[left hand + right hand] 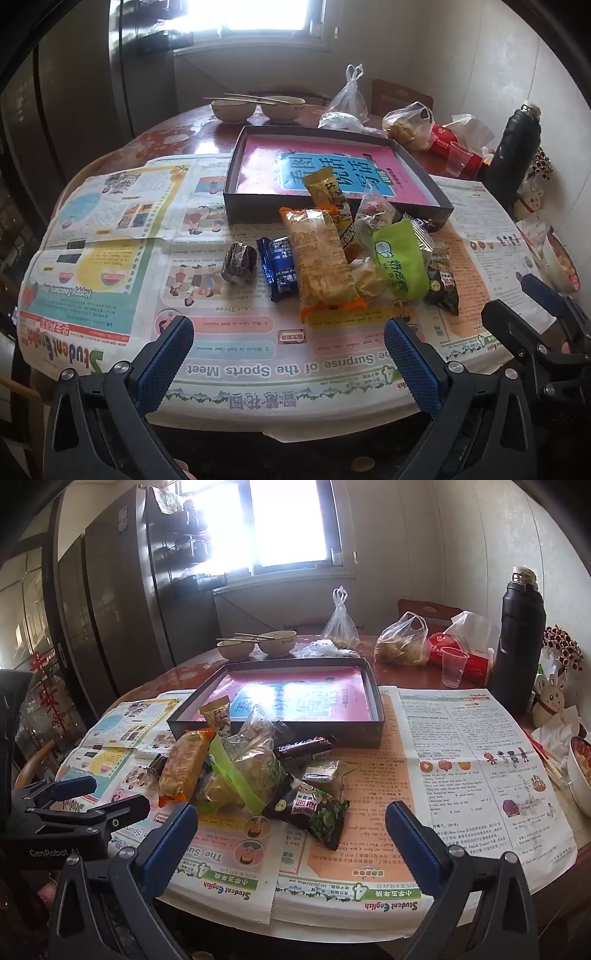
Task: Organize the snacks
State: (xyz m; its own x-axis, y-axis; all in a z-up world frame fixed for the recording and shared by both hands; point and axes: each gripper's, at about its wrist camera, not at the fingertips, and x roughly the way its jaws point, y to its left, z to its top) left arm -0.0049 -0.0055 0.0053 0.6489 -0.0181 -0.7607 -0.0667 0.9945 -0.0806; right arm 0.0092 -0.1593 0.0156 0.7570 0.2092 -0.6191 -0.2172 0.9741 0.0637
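Newspaper-covered tabletop (461,738): snack packets (325,258) heaped just ahead of both tongs, left (288,354) and right (291,834), each spread wide, empty.

Ahead of me a window (284,524) blazes white, washing out its sill. Pale panelled walls (461,554) meet in the corner to its right. A tall dark cabinet (110,602) stands on the left. A wooden chair back (428,611) shows behind the round reddish bench (184,672).
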